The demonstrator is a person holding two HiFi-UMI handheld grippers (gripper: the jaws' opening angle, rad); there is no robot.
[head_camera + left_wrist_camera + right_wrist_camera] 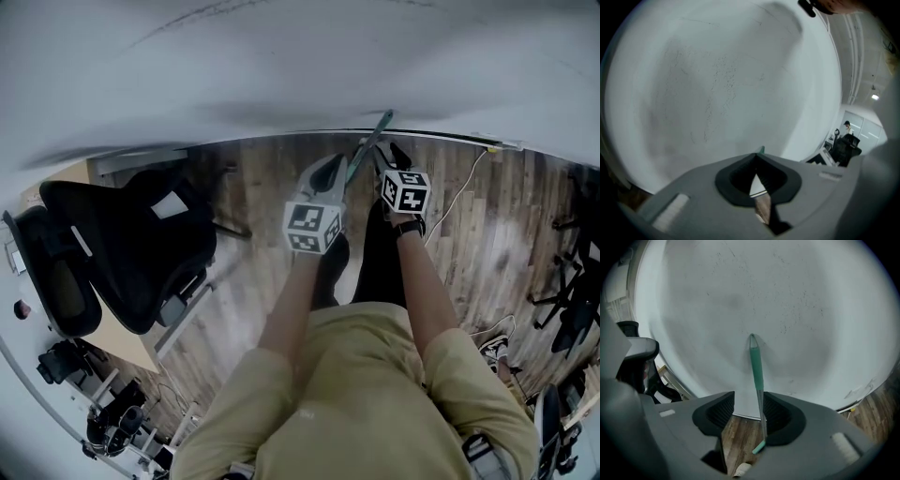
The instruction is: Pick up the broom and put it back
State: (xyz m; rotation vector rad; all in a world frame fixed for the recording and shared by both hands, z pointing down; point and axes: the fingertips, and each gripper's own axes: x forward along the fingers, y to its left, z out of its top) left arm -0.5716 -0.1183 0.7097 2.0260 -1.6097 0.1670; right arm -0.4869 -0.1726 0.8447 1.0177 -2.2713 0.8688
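White wall point(281, 66) over a wood floor point(272, 187): we are judging the broom point(756, 366) as good as put back.
It is leaning near upright on the wall, its long axis running from floor to wall, dead ahead of us. The right hand-held gripper point(749, 399) is nearer, its jaws standing released around the handle, which is lying close to one pad. The left hand-held gripper point(756, 157) is sitting clenched and empty, with the teal tip peeking just past it.

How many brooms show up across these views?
1. The green-handled broom with a metal shaft stands against the white wall, its shaft between the right gripper's open jaws. More could be hidden off frame.
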